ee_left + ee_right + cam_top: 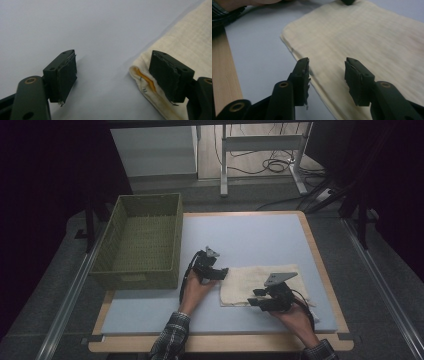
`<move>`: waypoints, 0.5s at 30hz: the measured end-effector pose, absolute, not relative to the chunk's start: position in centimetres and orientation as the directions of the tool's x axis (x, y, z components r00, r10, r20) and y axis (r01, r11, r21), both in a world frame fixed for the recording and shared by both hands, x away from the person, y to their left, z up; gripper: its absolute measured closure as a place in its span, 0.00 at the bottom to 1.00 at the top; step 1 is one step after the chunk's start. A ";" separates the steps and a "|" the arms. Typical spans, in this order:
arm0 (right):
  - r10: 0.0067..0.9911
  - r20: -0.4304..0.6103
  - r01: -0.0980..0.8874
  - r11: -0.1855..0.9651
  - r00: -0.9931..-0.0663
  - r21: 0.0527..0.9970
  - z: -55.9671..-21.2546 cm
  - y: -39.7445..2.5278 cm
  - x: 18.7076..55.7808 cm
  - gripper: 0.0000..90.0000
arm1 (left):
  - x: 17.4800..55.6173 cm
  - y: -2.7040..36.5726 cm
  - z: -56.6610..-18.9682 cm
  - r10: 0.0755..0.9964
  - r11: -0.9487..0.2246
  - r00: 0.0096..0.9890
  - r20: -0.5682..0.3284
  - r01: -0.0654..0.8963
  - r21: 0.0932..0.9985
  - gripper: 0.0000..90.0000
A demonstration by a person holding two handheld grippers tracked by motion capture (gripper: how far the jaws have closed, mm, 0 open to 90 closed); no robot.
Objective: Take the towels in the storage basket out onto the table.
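cloth (260,282) lies flat on the mat (250,240), near the front | left gripper (112,75) wide open at its left edge | right gripper (327,75) open over its near edge | tip: go low, pinch the edges, lift both together

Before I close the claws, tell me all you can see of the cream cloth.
The cream cloth lies flat on the blue-grey mat, folded into a rough rectangle, woven and soft-looking. A yellow-orange stain or trim shows inside its layered corner. The open left claw straddles that corner, one jaw seemingly against it. The open right claw hovers at its near edge.
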State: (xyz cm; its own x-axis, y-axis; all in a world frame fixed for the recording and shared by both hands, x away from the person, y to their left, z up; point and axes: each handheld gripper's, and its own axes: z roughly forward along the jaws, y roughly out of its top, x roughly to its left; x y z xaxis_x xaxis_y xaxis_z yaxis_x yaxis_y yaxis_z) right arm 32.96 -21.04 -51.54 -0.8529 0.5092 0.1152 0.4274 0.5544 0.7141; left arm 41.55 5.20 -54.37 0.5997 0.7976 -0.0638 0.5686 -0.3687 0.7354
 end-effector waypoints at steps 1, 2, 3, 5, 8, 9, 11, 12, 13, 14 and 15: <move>0.500 0.119 0.425 0.558 -0.858 0.713 -51.6 -20.5 33.0 0.63 | 41.6 5.2 -54.4 0.797 -0.369 0.600 -0.063 0.568 0.735 0.25; 0.492 0.122 0.422 0.562 -0.862 0.712 -51.7 -20.0 33.0 0.63 | 41.6 5.2 -54.4 0.797 -0.370 0.600 -0.063 0.568 0.735 0.25; 0.483 0.129 0.421 0.565 -0.866 0.710 -51.8 -19.5 33.0 0.64 | 41.6 5.2 -54.4 0.797 -0.370 0.601 -0.063 0.568 0.735 0.25; 0.469 0.131 0.415 0.576 -0.873 0.704 -51.9 -18.4 32.9 0.64 | 41.6 5.2 -54.4 0.797 -0.369 0.600 -0.063 0.568 0.736 0.25; 0.452 0.122 0.398 0.590 -0.884 0.702 -52.1 -16.9 32.8 0.64 | 41.6 5.2 -54.4 0.797 -0.370 0.601 -0.062 0.566 0.737 0.25; 0.446 0.117 0.391 0.594 -0.887 0.703 -52.1 -16.4 32.8 0.64 | 41.6 5.2 -54.4 0.797 -0.370 0.601 -0.062 0.566 0.737 0.25; 0.436 0.106 0.378 0.604 -0.894 0.702 -52.1 -15.5 32.6 0.64 | 41.6 5.2 -54.4 0.797 -0.370 0.601 -0.061 0.566 0.737 0.25; 0.431 0.104 0.374 0.607 -0.896 0.701 -52.1 -15.1 32.6 0.64 | 41.6 5.2 -54.4 0.797 -0.370 0.601 -0.061 0.566 0.736 0.25; 0.426 0.104 0.369 0.609 -0.899 0.702 -52.2 -14.7 32.6 0.64 | 41.6 5.2 -54.4 0.797 -0.370 0.601 -0.062 0.566 0.736 0.25; 0.420 0.104 0.366 0.612 -0.901 0.701 -52.2 -14.3 32.6 0.64 | 41.6 5.2 -54.4 0.797 -0.371 0.601 -0.061 0.566 0.736 0.25; 0.416 0.105 0.364 0.616 -0.903 0.699 -52.2 -13.9 32.6 0.64 | 41.6 5.2 -54.4 0.797 -0.370 0.601 -0.061 0.566 0.736 0.25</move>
State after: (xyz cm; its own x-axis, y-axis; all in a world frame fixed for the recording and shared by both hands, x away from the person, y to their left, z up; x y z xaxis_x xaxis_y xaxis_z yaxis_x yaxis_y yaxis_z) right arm 32.57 -13.93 -52.24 -0.9034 0.4159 0.1046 0.3644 0.6158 0.6986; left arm 41.57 5.21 -54.37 0.6008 0.7970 -0.0612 0.5664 -0.3704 0.7362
